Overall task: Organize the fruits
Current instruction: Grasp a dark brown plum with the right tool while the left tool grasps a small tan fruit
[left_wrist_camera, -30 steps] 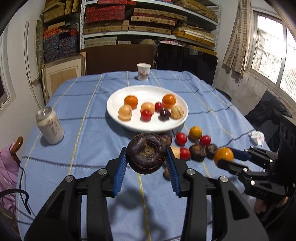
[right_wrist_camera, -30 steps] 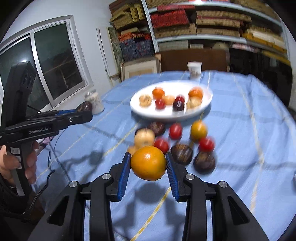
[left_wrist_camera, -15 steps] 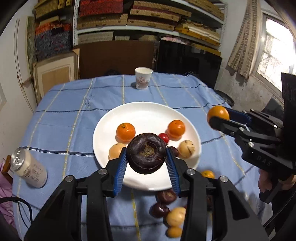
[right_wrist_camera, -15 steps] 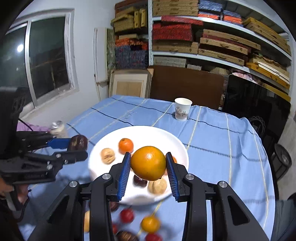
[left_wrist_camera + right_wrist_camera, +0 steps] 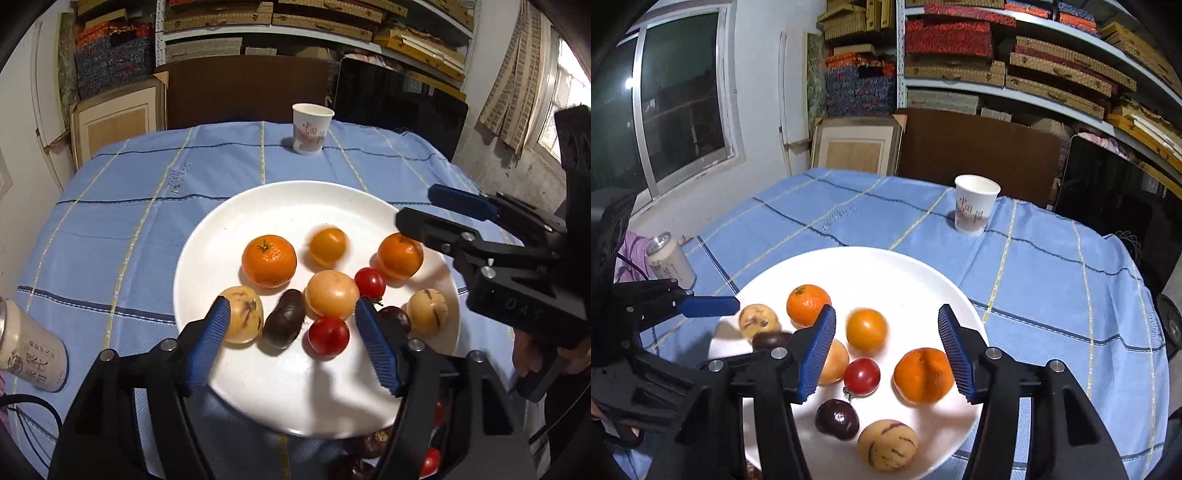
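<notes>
Release step: I see both tools, left tool (image 5: 293, 341) and right tool (image 5: 886, 352), opening over the round white plate (image 5: 280, 402); nothing gripped. Dark purple fruit (image 5: 284, 323) and small orange fruit (image 5: 866, 329), slightly blurred, probably just settling. Next: fetch leftovers off the worktop.

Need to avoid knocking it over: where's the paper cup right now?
The paper cup stands upright at the table's far edge, beyond the white plate and apart from it, right of centre in the right wrist view.
</notes>
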Action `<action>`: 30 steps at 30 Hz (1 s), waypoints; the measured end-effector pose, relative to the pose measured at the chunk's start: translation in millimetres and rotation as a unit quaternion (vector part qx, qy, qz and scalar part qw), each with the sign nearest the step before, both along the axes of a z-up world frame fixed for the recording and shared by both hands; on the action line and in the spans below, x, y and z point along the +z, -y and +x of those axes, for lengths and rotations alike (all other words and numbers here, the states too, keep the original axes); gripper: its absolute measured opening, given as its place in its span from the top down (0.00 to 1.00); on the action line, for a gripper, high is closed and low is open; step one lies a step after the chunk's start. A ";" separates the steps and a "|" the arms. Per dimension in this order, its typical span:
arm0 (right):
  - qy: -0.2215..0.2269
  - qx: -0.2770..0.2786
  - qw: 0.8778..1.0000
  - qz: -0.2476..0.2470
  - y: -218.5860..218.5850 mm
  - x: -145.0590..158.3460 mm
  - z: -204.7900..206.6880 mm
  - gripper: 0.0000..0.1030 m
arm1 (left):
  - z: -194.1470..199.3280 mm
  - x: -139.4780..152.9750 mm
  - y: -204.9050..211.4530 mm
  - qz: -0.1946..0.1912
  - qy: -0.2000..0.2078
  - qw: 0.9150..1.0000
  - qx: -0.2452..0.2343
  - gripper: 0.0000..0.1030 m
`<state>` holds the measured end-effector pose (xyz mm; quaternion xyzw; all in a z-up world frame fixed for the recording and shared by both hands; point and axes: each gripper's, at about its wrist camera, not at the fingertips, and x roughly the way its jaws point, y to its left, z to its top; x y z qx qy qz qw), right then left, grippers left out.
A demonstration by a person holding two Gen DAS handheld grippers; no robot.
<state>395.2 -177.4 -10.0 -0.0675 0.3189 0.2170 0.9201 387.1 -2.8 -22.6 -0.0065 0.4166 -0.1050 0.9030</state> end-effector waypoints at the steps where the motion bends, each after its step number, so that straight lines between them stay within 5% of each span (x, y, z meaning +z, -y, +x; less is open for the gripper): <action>1: 0.000 -0.006 1.000 0.006 4.9 4.4 -6.8 0.44 | -7.4 5.4 -4.1 -0.008 0.004 1.000 0.003 0.33; 7: -0.014 -0.028 0.999 0.009 35.1 10.6 -84.7 0.44 | -82.9 25.5 -5.1 -0.003 0.027 0.999 -0.032 0.25; 15: -0.049 -0.062 0.996 -0.049 51.0 -52.1 -194.9 0.43 | -177.9 -9.4 13.9 0.026 -0.008 0.995 -0.095 0.25; 20: -0.077 -0.088 0.991 -0.069 44.2 -75.4 -185.6 0.44 | -185.7 -38.3 15.3 0.029 -0.044 0.995 -0.080 0.25; 22: -0.086 -0.083 0.990 -0.081 37.9 -79.5 -181.4 0.61 | -185.6 -42.8 15.7 0.031 -0.048 0.996 -0.073 0.25; 25: -0.084 -0.088 0.987 -0.105 32.7 -84.4 -181.6 0.61 | -185.1 -46.4 20.2 0.034 -0.057 0.995 -0.073 0.25; 30: -0.108 -0.092 0.988 -0.062 46.4 -88.2 -175.3 0.57 | -184.2 -45.5 32.4 0.053 -0.052 0.994 -0.078 0.25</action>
